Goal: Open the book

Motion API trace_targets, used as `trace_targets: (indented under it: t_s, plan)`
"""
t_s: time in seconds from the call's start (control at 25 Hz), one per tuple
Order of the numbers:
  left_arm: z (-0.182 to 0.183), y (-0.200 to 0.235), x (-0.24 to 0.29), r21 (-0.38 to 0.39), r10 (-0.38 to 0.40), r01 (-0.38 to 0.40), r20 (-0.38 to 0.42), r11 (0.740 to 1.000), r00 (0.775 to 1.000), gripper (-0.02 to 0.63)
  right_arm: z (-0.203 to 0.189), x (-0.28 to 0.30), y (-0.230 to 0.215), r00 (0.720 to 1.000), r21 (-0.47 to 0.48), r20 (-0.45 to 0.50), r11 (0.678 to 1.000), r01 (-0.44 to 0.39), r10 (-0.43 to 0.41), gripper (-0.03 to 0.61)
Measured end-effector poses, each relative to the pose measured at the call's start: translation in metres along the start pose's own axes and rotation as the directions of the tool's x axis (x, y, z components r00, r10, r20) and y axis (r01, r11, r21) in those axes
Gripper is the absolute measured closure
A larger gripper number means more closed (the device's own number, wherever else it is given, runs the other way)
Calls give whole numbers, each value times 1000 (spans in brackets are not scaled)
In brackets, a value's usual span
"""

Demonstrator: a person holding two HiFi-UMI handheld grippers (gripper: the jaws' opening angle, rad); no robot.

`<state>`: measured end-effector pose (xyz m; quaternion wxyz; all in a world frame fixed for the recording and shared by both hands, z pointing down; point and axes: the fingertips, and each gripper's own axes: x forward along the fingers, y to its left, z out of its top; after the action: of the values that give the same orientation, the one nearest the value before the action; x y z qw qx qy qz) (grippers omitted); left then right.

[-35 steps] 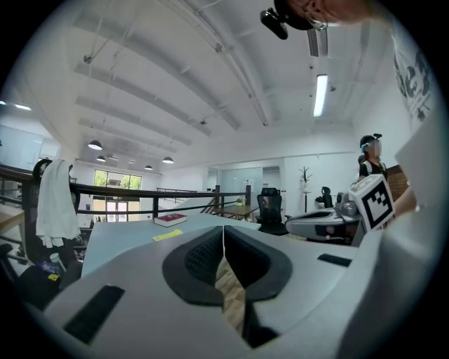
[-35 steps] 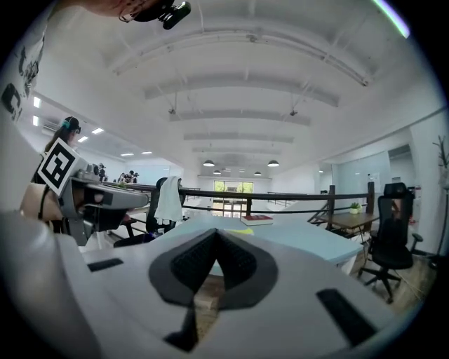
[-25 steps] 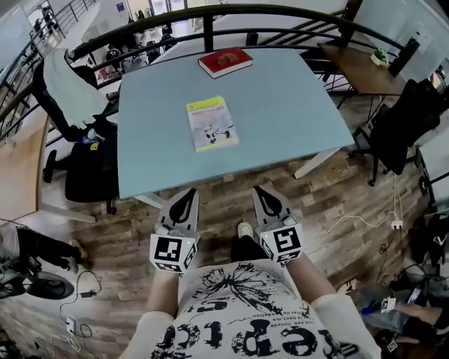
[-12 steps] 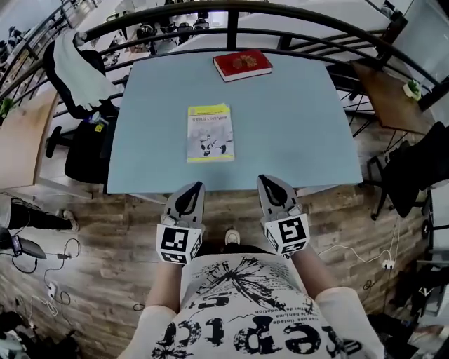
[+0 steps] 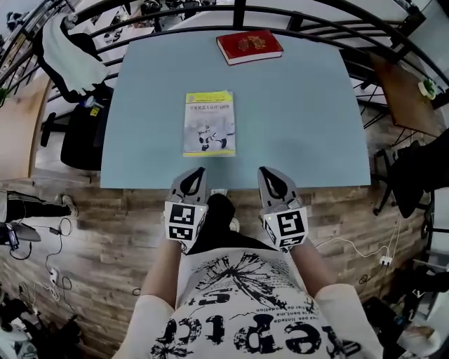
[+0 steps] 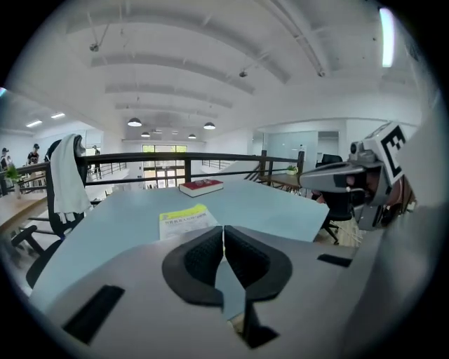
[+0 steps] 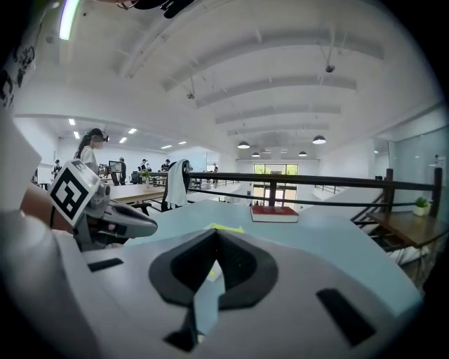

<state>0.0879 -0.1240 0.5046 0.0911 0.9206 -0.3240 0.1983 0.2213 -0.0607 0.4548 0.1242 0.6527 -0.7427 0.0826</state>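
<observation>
A closed book with a yellow and white cover (image 5: pixel 209 123) lies flat on the light blue table (image 5: pixel 302 119), left of its middle. In the left gripper view the yellow book (image 6: pixel 184 219) lies just beyond my jaws. In the right gripper view only a sliver of the yellow book (image 7: pixel 223 228) shows. My left gripper (image 5: pixel 191 177) hangs at the table's near edge, short of the book, shut and empty. My right gripper (image 5: pixel 271 177) hovers beside it at the same edge, also shut with nothing in it.
A closed red book (image 5: pixel 249 46) rests at the table's far edge. A black railing (image 5: pixel 238 10) runs behind the table. An office chair with a white garment (image 5: pixel 66 52) stands at the left, and a wooden side table (image 5: pixel 403 84) at the right.
Both grippers have come forward from over the floor to the table's near edge, and the table sits closer in view. Both stay shut; the books have not moved.
</observation>
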Motion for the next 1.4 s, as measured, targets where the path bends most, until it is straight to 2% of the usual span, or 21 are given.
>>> trace_targets:
  t_s: [0.2,0.36,0.56,0.72,1.0,1.28,1.4]
  plan:
    - [-26,3,53,37,-74,79,-132,996,988,591,-15,30,-15,998,46,-70,999,10,-6,568]
    - [-34,3,85,102,-121,141,-182,985,976,546,-22,51,-20,994,70,-112,997,18,-10,568]
    - [-58,2,119,139,-173,226,-316,964,933,483,-12,75,-23,995,59,-98,998,18,-12,568]
    - [-73,1,135,190,-185,279,-399,941,898,466,-9,85,-27,995,67,-96,998,22,-15,568]
    - [-87,1,152,310,-145,312,-461,898,876,462,-16,85,-36,994,87,-103,995,53,-44,568]
    - [-84,0,157,312,-148,317,-462,896,875,463,-22,83,-43,990,103,-116,991,90,-78,568]
    - [-83,-1,156,280,-172,327,-463,903,870,483,-22,82,-42,990,108,-113,990,93,-80,568]
